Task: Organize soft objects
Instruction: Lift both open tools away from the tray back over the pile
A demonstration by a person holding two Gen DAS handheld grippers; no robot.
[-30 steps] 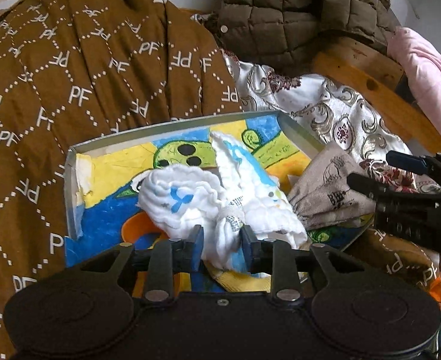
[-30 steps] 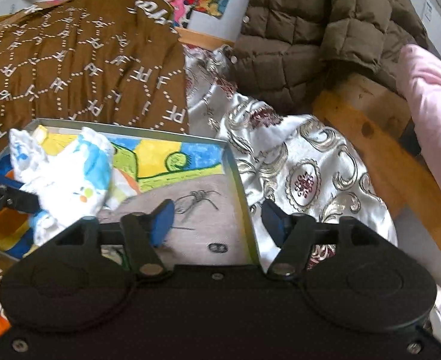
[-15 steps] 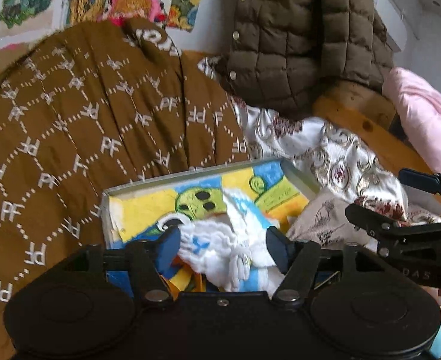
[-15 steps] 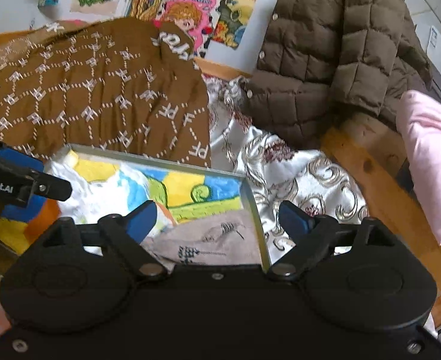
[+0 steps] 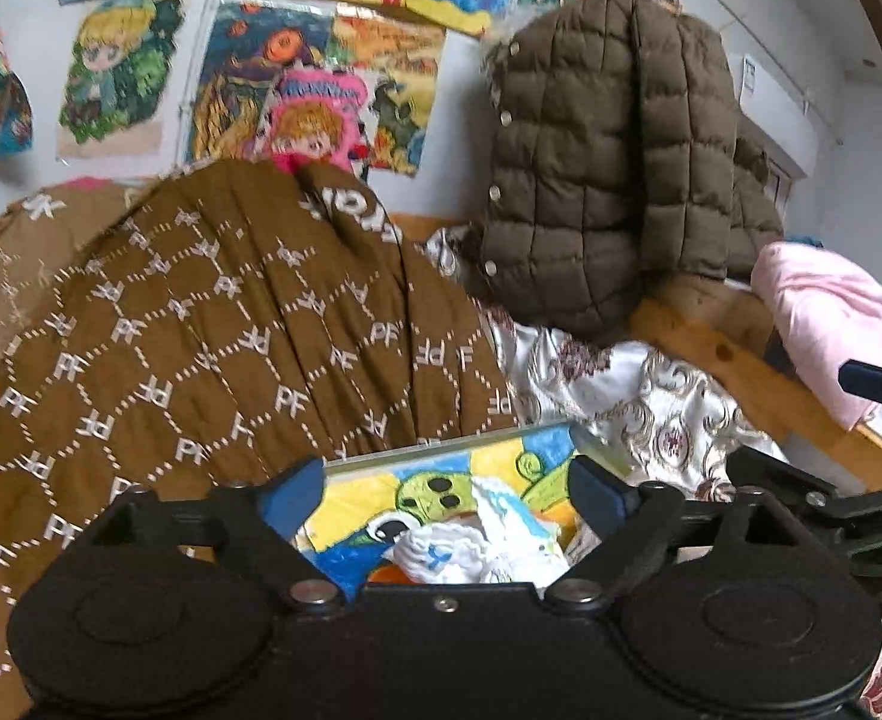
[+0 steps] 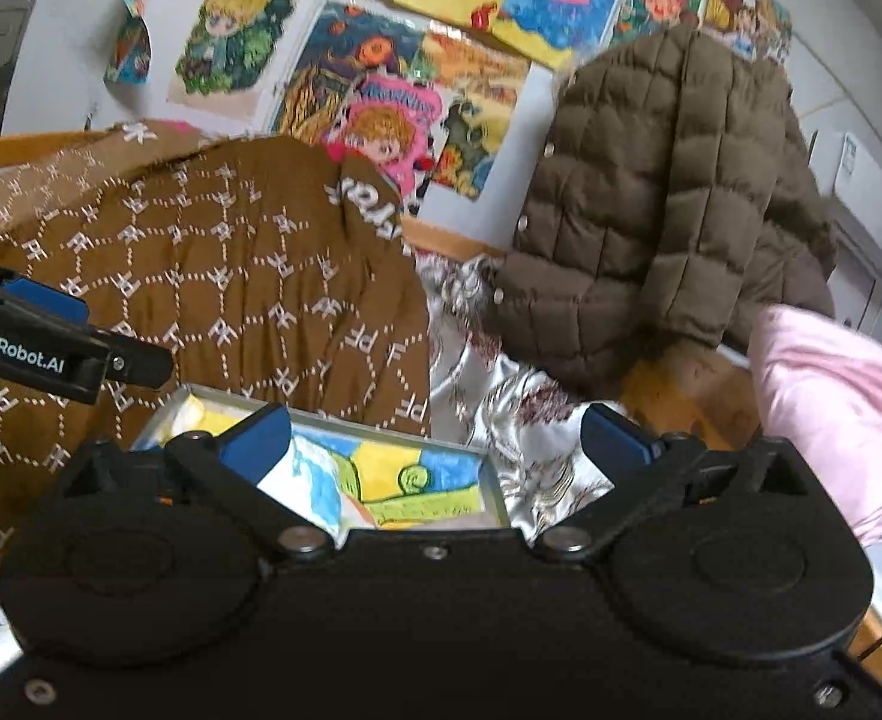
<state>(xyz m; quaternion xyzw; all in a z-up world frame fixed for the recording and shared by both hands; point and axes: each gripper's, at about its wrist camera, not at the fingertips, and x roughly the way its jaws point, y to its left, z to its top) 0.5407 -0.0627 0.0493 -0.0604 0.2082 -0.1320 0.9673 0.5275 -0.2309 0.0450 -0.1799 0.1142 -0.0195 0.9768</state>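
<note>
A shallow tray point(image 5: 441, 443) with a bright painted bottom lies on the bed. A crumpled white and blue cloth point(image 5: 471, 546) rests in it, seen again as white and blue cloth point(image 6: 312, 483) in the right wrist view, where the tray point(image 6: 345, 420) rim shows. My left gripper point(image 5: 448, 489) is raised above the cloth, jaws still opening, nothing between them. My right gripper point(image 6: 435, 441) hangs above the tray's right end, jaws also opening and empty. A strip of grey cloth point(image 6: 441, 521) peeks over the right gripper's body.
A brown quilt point(image 5: 201, 324) with a white pattern covers the bed's left. Silver patterned fabric point(image 5: 651, 396) lies right of the tray. A brown puffer jacket point(image 5: 609, 156) hangs at the back, a pink cloth point(image 5: 831, 318) drapes the wooden bed rail point(image 5: 741, 360).
The left gripper let go of the white cloth, and the right jaws left the grey cloth. Both opened wide, rose and tilted up, so the tray sank low in both views.
</note>
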